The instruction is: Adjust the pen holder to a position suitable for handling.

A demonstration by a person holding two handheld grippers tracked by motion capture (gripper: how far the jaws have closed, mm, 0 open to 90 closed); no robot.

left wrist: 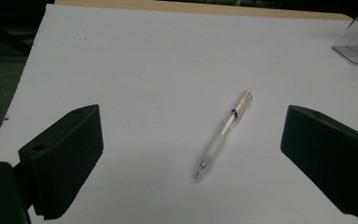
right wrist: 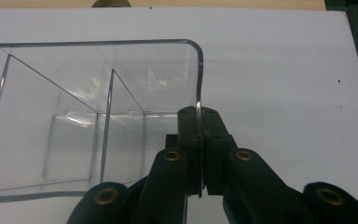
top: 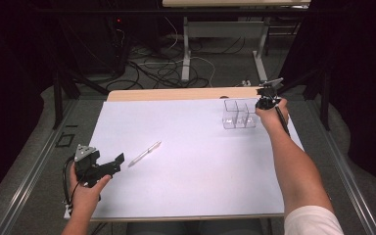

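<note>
Now the left gripper [top: 118, 162], jaws wide open and empty, sits just beside the clear pen [top: 145, 153] and should close gently around its middle, while the right gripper [right wrist: 200, 154], far from the pen, pinches the clear divided box's [right wrist: 74, 116] wall.

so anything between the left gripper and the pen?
Nothing visible. The translucent click pen lies alone on the white sheet, ahead of the open left gripper and between its fingers' line. The clear plastic divided box sits far off, pinched by the right gripper.
</note>
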